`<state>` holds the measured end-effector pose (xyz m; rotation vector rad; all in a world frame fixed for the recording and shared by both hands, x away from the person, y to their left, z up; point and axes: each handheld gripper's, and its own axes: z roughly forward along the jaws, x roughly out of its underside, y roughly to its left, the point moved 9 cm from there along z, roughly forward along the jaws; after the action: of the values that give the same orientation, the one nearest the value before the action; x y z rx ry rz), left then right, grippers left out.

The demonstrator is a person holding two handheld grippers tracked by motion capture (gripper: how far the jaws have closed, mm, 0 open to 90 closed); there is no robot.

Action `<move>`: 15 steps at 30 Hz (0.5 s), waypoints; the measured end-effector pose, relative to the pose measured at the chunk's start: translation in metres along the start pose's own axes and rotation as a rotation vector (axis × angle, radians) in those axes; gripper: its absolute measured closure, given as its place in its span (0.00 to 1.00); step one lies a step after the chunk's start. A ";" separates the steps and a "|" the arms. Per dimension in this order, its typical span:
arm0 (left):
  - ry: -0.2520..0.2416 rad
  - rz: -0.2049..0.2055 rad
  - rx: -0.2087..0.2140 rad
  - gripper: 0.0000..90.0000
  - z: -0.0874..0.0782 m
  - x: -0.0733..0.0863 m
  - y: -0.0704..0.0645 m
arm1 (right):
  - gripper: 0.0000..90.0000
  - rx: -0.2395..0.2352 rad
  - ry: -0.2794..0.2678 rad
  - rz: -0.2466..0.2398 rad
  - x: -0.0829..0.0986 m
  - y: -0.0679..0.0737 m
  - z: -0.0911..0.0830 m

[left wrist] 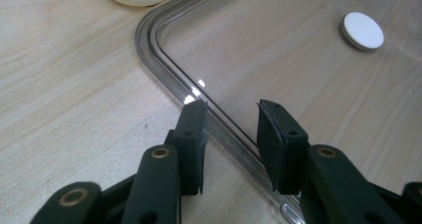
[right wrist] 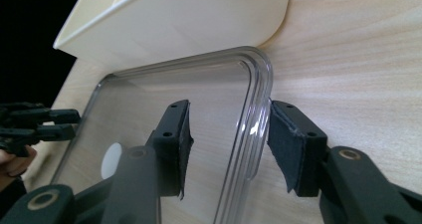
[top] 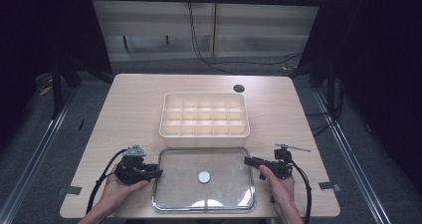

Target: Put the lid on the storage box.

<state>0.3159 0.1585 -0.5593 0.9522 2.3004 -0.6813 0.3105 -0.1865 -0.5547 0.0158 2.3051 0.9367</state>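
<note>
A clear plastic tray (top: pixel 205 149) lies at the table's near edge with a small white disc (top: pixel 204 176) in its middle. My left gripper (top: pixel 158 173) is at the tray's left side, and its open jaws straddle the tray's rim (left wrist: pixel 169 64) near a corner. The disc (left wrist: pixel 363 31) lies farther in. My right gripper (top: pixel 247 160) is at the tray's right side, also open, with the rim (right wrist: pixel 255 99) between its jaws (right wrist: pixel 229 119). One jaw half hides the disc (right wrist: pixel 112 159). Neither gripper holds anything.
A cream box (top: pixel 204 114) divided into several compartments stands just beyond the tray, touching its far rim (right wrist: pixel 174 20). A dark round hole (top: pixel 239 88) sits in the tabletop behind it. Bare wood lies on both sides. The left gripper (right wrist: pixel 35 124) shows across the tray.
</note>
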 end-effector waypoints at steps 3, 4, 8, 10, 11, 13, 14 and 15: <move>0.005 0.000 -0.003 0.71 -0.001 0.000 0.000 | 0.60 -0.021 -0.009 0.019 0.000 0.001 -0.003; 0.000 -0.003 -0.008 0.71 -0.001 0.000 0.000 | 0.61 -0.032 -0.012 0.022 0.000 0.001 -0.004; -0.005 -0.020 -0.004 0.72 -0.002 0.002 0.001 | 0.63 -0.051 -0.018 0.025 -0.001 0.003 -0.006; -0.003 -0.020 -0.005 0.72 -0.003 0.002 0.002 | 0.63 -0.057 -0.012 0.029 0.000 0.004 -0.006; -0.003 -0.020 -0.005 0.72 -0.003 0.002 0.002 | 0.63 -0.057 -0.012 0.029 0.000 0.004 -0.006; -0.009 -0.032 0.010 0.72 -0.003 0.003 0.002 | 0.72 -0.132 -0.013 0.104 0.002 0.008 -0.005; -0.009 -0.032 0.013 0.73 -0.003 0.002 0.002 | 0.73 -0.177 -0.005 0.108 0.005 0.012 -0.003; -0.008 -0.030 0.010 0.73 -0.003 0.002 0.002 | 0.72 -0.172 0.001 0.097 0.006 0.015 -0.002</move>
<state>0.3153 0.1624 -0.5593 0.9200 2.3104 -0.7085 0.3016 -0.1753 -0.5476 0.0552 2.2334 1.1816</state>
